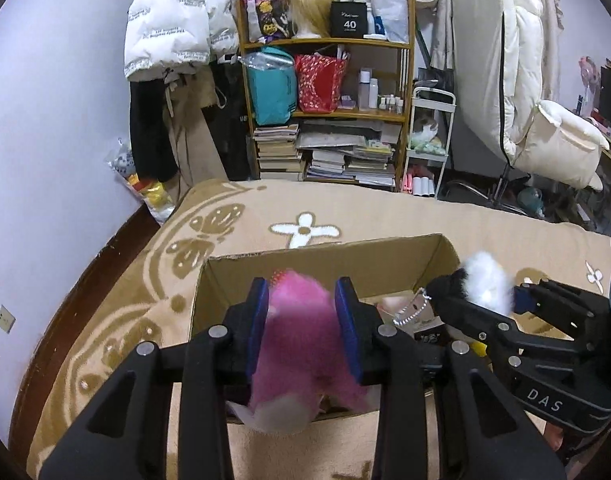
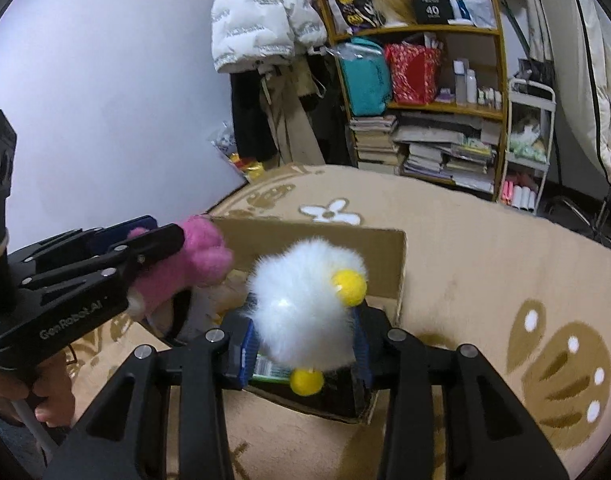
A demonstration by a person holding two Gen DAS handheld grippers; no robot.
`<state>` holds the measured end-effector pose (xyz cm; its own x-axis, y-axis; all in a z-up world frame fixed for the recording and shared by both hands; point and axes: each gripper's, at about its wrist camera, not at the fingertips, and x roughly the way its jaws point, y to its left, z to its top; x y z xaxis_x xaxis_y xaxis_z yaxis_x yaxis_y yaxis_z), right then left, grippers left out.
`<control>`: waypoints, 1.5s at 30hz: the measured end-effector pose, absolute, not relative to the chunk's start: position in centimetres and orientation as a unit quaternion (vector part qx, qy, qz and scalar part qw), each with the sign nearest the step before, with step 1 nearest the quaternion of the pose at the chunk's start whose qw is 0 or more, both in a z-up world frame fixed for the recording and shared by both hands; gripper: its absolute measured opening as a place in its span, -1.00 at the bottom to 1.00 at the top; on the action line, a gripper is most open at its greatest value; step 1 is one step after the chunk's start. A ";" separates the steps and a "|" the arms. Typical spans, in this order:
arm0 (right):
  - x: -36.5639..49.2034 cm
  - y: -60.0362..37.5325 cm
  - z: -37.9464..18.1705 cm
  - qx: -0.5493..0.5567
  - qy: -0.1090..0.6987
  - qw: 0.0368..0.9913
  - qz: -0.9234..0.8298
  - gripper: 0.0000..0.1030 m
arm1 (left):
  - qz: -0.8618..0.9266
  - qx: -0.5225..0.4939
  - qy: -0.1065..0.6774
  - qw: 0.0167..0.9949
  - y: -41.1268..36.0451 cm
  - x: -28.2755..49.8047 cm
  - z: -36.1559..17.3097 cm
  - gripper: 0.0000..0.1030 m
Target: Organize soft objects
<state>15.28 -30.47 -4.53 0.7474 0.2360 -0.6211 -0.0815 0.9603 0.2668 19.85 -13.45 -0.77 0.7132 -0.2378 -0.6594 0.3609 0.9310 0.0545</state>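
My left gripper (image 1: 303, 292) is shut on a pink plush toy (image 1: 297, 340), whose pale lower end hangs below the blue pads. It is held over the near-left part of an open cardboard box (image 1: 325, 256). My right gripper (image 2: 305, 332) is shut on a fluffy white plush toy (image 2: 301, 300) with yellow beak and foot, over the same box (image 2: 313, 236). In the left wrist view the right gripper (image 1: 485, 292) and its white toy (image 1: 485, 276) sit at the box's right side. The right wrist view shows the left gripper (image 2: 169, 230) with the pink toy (image 2: 205, 256) at the left. Several soft items lie inside the box.
The box rests on a beige blanket (image 1: 345, 216) patterned with flowers and butterflies. Behind it stand a crowded wooden bookshelf (image 1: 329, 120), a white trolley (image 1: 429, 140) and a white padded chair (image 1: 557, 140). A hand (image 2: 45, 396) grips the left gripper's handle.
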 end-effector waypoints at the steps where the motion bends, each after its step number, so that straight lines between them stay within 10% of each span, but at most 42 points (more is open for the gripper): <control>1: 15.3 -30.6 -4.8 0.115 0.349 0.926 0.084 -0.17 | -0.161 0.088 0.343 0.921 -13.4 19.9 -0.8 -0.36; 12: 14.9 -31.1 -4.5 0.138 0.353 0.922 0.079 0.11 | -0.125 0.075 0.344 0.928 -11.1 19.5 0.5 0.28; 21: 12.9 -30.9 -0.9 0.138 0.331 0.931 0.070 0.91 | -0.100 0.083 0.319 0.939 -8.4 16.4 3.6 0.93; 45: 0.3 -28.9 5.3 0.098 0.218 0.968 0.072 1.00 | -0.056 0.058 0.237 0.968 -0.3 3.4 9.2 0.99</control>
<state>0.28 -28.85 5.28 0.8950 0.1816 -0.4075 -0.0964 0.9705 0.2210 3.35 -0.31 9.21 0.8814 -0.0806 -0.4654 0.1352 0.9872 0.0849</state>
